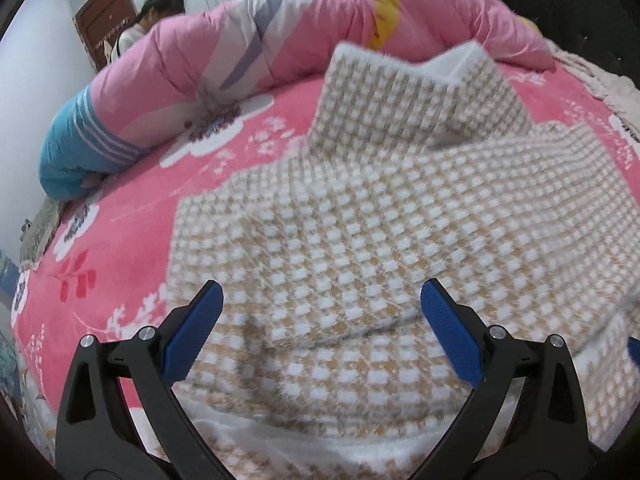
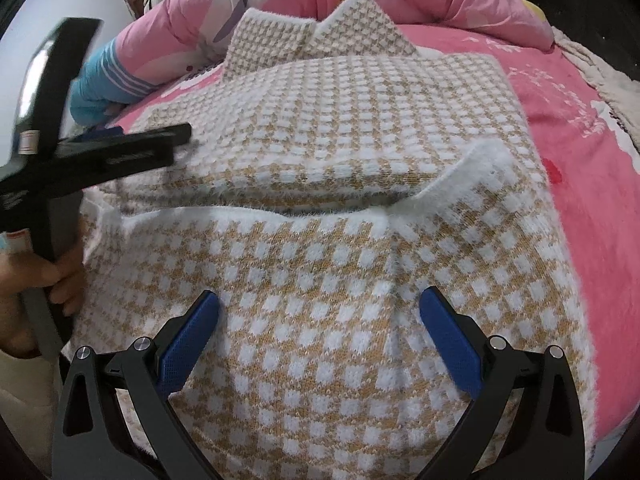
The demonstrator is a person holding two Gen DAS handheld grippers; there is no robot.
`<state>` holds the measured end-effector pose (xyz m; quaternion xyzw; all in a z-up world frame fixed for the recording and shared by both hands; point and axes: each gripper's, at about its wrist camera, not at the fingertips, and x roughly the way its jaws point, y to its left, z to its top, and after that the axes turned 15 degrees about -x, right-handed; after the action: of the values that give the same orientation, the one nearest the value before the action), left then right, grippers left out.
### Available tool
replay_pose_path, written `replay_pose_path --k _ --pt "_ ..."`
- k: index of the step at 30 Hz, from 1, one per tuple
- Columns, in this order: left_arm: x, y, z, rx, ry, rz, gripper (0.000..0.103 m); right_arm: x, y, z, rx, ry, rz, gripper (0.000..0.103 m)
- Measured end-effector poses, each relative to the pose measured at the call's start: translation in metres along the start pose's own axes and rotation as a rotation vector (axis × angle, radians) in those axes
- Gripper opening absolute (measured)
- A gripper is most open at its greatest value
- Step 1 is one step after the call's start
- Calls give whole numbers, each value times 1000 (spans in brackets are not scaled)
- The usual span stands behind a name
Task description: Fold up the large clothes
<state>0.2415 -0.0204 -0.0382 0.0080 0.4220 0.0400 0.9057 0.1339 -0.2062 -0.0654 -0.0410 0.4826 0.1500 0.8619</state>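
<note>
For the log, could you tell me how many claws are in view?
2: the right claw open over the checked sweater, and the left claw open above it, also visible at the right view's left edge.

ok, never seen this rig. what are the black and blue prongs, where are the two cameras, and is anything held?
No robot arm here: a person carries a hand-held gripper in each hand, each with a fisheye camera looking along its two blue-padded fingers. One picture is from the left gripper, the other from the right gripper. The right view also shows the left gripper's body and the hand holding it. A tan and white checked sweater lies partly folded on a pink floral bedspread, with a pink quilt behind. Both grippers are open, holding nothing.
</note>
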Motion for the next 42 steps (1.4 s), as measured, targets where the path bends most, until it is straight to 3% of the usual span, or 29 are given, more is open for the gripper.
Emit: replay_pose_path --k 14,26,28,31,35,42 --pt "15 12 -4 -63 41 -49 96 0 -5 4 -25 37 48 98" --pt "21 15 -3 -74 45 -68 96 8 -8 27 -65 159 91 98" --pt "21 15 -3 -75 46 -69 96 1 -10 40 -58 170 119 97" --pt "23 16 -3 -76 48 -71 96 -23 -13 69 -88 83 150 97" --pt "23 15 -3 -79 50 -74 96 -47 -30 119 -127 -35 122 97" --pt "23 15 -3 -80 49 -75 96 -14 -89 202 -30 -99 99 97"
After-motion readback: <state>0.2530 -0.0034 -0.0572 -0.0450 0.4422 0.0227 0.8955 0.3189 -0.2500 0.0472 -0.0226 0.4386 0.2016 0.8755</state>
